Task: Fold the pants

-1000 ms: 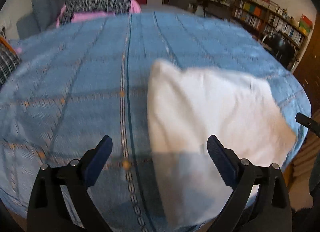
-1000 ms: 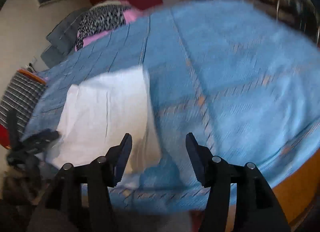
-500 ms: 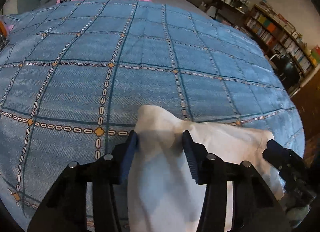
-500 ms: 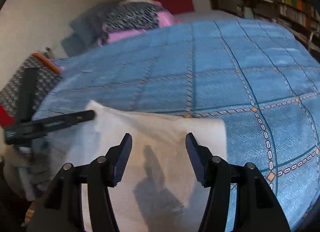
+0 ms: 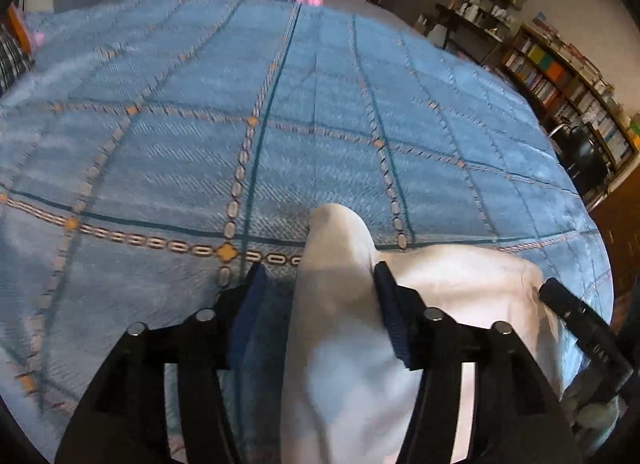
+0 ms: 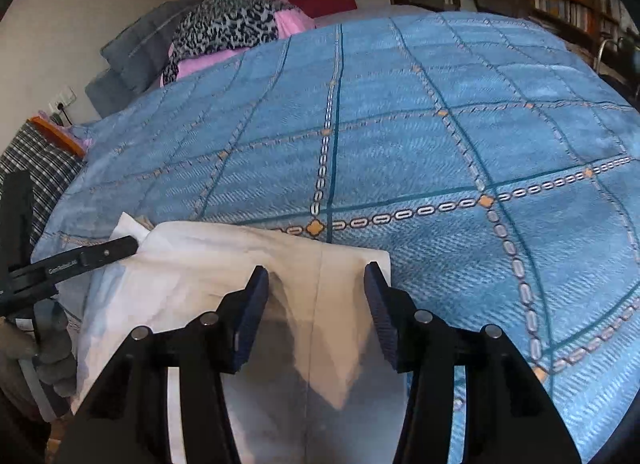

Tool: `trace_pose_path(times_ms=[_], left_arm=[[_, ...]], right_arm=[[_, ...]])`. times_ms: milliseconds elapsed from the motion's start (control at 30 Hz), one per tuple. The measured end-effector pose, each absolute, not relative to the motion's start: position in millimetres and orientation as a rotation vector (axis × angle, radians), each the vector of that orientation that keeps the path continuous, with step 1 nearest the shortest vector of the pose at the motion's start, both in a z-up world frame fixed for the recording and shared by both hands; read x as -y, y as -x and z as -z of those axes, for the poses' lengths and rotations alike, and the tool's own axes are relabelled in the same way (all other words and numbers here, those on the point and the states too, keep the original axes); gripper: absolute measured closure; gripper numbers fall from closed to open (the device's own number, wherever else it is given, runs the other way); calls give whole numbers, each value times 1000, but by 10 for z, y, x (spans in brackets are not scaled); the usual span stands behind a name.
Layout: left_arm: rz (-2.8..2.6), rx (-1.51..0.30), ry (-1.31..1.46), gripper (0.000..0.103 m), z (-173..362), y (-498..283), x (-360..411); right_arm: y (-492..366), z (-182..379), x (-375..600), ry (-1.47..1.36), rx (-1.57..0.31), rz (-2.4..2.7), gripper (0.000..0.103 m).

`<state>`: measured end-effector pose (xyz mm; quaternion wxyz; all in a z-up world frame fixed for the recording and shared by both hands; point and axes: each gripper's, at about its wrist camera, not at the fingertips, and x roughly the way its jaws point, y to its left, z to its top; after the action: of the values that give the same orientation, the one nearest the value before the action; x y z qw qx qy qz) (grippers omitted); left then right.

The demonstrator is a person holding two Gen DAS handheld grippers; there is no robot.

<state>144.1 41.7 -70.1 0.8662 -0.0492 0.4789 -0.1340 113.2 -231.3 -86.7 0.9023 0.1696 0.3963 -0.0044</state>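
Between both grippers' fingers: white pants (image 5: pixel 352 348)

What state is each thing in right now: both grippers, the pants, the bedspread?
left gripper: jaws open, a raised corner of the cloth between them, not clamped.
right gripper: jaws open, over the cloth's near right part.
white pants: lying on the bed's near edge, left corner bunched up.
blue bedspread: spread flat over the bed.
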Motion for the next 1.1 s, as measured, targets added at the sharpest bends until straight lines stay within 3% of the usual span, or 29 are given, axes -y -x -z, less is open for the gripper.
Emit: trace_pose_path(times_ms=[133,233,367,667,967,1067,1100], left_arm=[[336,-988,75,26,504,-1227,-491],[375,-1027,89,19,511,-1108,-567],[393,-1098,110,18,684,-1034,-622],[483,-1159,168,18,947,-996,-618],[560,-1149,148,24,1014,-882,-357],[556,-1147,144,37,986,-886,-306],[551,-1147,148,47,971,-889,-313]], right_arm=[[-837,718,2407,-374,-776,13,50],[-635,740,2489,-418,-798,-5,49],[-369,861,2580,-497,-830,-40,29],[-302,1239,2637,-613,-911,-107,27],[-464,1287,2397,-600,-929,-215,28],[-528,1301,2320,-624,-941,-295,34],[-545,1302,2310,-621,-941,-299,37]])
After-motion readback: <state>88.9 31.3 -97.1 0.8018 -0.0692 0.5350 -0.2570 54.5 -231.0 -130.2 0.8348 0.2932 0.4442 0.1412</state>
